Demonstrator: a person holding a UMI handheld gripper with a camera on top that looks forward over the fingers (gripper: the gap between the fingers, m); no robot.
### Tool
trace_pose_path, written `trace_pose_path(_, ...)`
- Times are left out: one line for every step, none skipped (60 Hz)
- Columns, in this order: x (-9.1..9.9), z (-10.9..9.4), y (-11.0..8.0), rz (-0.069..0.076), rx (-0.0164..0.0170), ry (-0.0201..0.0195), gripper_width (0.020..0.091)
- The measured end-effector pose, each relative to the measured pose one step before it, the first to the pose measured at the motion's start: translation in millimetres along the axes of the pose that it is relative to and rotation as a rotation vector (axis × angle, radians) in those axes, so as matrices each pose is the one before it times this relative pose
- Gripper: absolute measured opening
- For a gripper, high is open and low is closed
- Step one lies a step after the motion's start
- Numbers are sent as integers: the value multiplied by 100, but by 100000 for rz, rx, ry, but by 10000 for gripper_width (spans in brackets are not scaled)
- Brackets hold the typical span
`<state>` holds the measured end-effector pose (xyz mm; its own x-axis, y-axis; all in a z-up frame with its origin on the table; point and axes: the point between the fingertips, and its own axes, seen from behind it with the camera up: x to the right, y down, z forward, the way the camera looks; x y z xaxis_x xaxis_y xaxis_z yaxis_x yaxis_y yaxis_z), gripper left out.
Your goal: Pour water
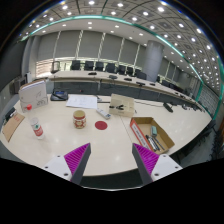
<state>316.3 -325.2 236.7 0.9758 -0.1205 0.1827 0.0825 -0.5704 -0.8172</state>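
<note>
Across the long pale table (110,138), a wooden box (153,133) lies right of the red coaster (101,125), a jar (79,119) just left of it, and a bottle (37,128) farther left. Gripper (110,158) is spread, empty; bottle stands upright, ahead-left, well apart.

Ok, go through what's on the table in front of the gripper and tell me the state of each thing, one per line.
gripper: open, holding nothing, short of the items
bottle: upright, red cap on, apart from the jar
jar: upright, lid on
red coaster: flat, nothing on it
cardboard box: open on top, items inside, too small to name
table: light top, bare ahead of the fingers
</note>
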Motion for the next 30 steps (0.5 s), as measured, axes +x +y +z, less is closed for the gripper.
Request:
trace_pose_path(-167,29,29,-386,-32,-452,859)
trace_pose_path(-230,34,40,-335,-4,-434,858)
trace_pose_path(-307,47,43,-313,2,-423,857)
trace_pose_path(-383,57,64,-291,-55,-377,858)
trace_pose_path(-517,68,127,-266,-179,-338,857)
trace_pose_path(-513,55,105,-243,-230,-356,857)
trace_pose_path(-559,50,82,-195,-224,-359,858)
trace_pose_path(-610,33,89,-103,-188,-389,857)
trace_pose_path(-29,-51,68,5,-130,-639,857)
trace_pose_path(-1188,31,115,55,-213,-289,858)
trace_pose_path(-768,-24,104,106,-140,-560,856)
trace_pose_path(-792,-2,58,113,-27,-642,856)
trace_pose_path(-833,18,54,60,7,-675,856)
trace_pose_path(-842,46,66,37,23,-682,855)
trace_pose_path(-853,31,56,-2,-28,-708,855)
trace_pose_path(-923,30,59,-42,34,-780,857)
trace_pose_path(-922,48,48,-102,99,-844,856)
trace_pose_path(-1004,49,29,-145,251,-871,857)
trace_pose_path(-999,108,17,-168,379,-910,857)
trace_pose_path(-1002,129,34,-156,405,-863,856)
trace_pose_path(-1045,123,40,-186,411,-844,856)
trace_pose_path(-1073,175,67,-174,244,-881,857)
trace_pose_path(-1081,169,110,-239,53,-868,855)
trace_pose_path(-1152,166,149,-231,-111,-912,857)
trace_pose_path(-1155,200,130,-197,-93,-998,858)
trace_pose_path(-1225,238,104,-150,13,-1157,855)
trace_pose_path(-1205,309,61,-69,125,-1293,857)
trace_pose_path(-1291,324,50,55,318,-1444,860)
trace_pose_path(-1289,349,4,170,455,-1532,860)
trace_pose_path(-1292,376,32,229,397,-1560,857)
